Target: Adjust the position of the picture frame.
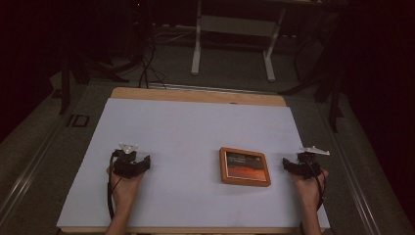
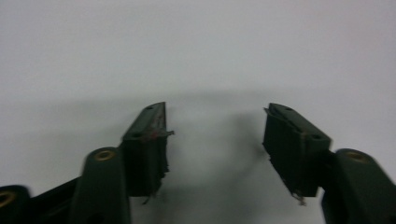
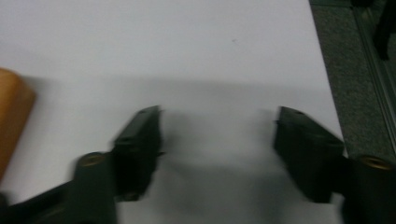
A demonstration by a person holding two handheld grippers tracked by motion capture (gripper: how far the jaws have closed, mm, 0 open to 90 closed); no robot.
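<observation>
The white-covered desk (image 1: 195,127) carries an orange-framed box (image 1: 244,166) lying flat toward its right edge. The left gripper (image 1: 131,164) rests near the left edge, jaws wide and empty; the right gripper (image 1: 303,165) sits just beside the box, likewise spread on nothing.

Orange-framed box (image 1: 244,166), white table cover (image 1: 186,132)

The table (image 1: 195,127) is viewed from high above, facing forward and down. Each claw view is taken close along its own jaws; the white sheet (image 2: 196,46) is shared.
</observation>
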